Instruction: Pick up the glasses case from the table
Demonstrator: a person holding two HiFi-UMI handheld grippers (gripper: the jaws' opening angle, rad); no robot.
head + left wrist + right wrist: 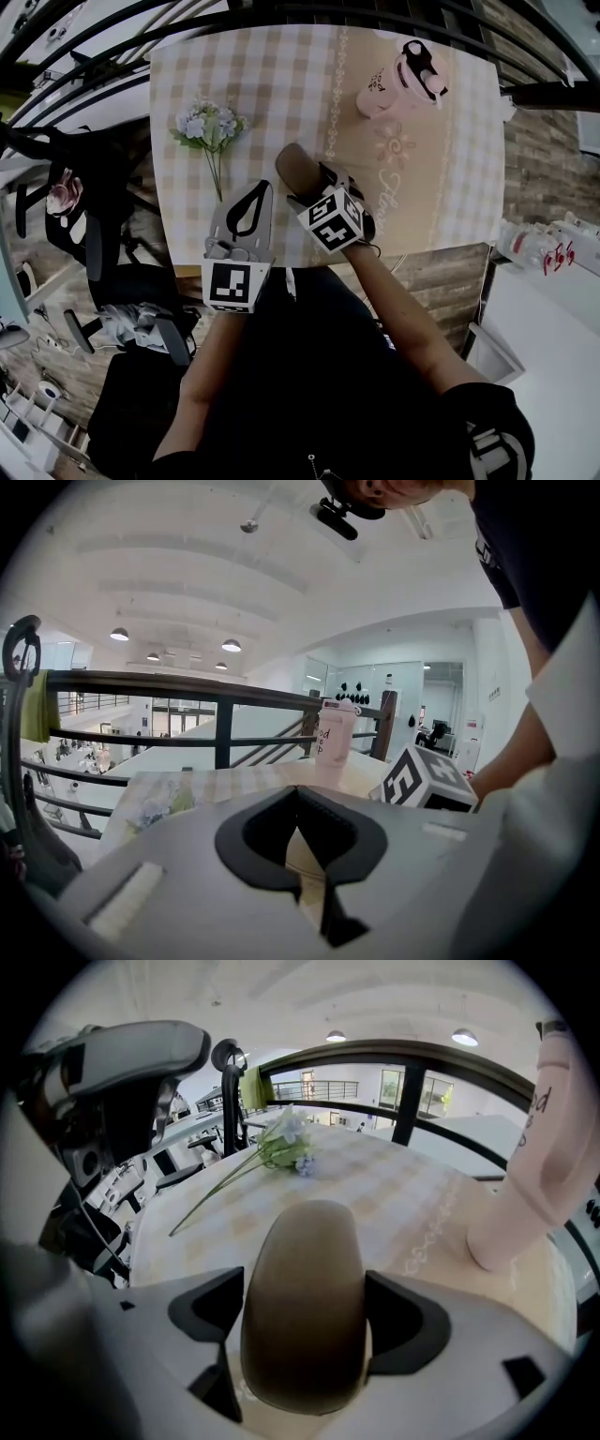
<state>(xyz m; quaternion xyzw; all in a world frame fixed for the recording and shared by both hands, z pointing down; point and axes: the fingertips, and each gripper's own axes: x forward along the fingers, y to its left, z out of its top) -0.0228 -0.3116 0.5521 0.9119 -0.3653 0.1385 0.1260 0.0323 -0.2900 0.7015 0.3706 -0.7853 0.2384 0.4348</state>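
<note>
**Glasses case [295,167] astride wide fingers**

The right gripper [305,1321] holds its fingers wide with the brown glasses case between them, lying on the checked worktop [281,84]. The left gripper [300,808] has its fingers closed and empty, at the case's 8 o'clock. A flower sprig [211,125] lies at its 10 o'clock, and a pink bottle [403,82] stands at 2.

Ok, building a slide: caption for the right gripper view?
Right gripper, jaws open, straddling the glasses case on a checked tablecloth, pink bottle alongside.
</note>
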